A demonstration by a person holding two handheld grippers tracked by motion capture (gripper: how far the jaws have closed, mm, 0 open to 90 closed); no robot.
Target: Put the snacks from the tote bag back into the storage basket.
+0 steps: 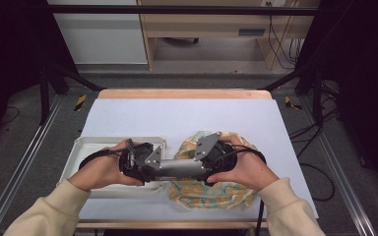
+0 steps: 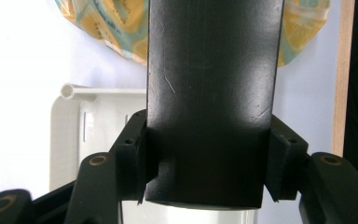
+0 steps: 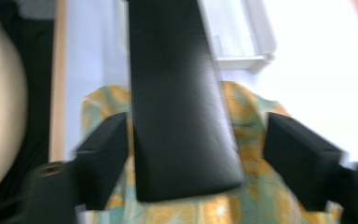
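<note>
While the left claw [image 2: 209, 186] clamps the dark bar [image 2: 212, 93], the blurred right claw [image 3: 214, 163] stands apart around its far end.

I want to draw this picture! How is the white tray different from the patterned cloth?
The white tray is plain, stiff and boxy, with a raised rim; the patterned cloth is soft, crumpled into a heap, and covered in yellow and teal prints. The tray sits by the left gripper, which clamps a dark cylinder; the cloth lies under the right gripper, whose jaws stand apart from that cylinder. Both rest on the pale table.
</note>
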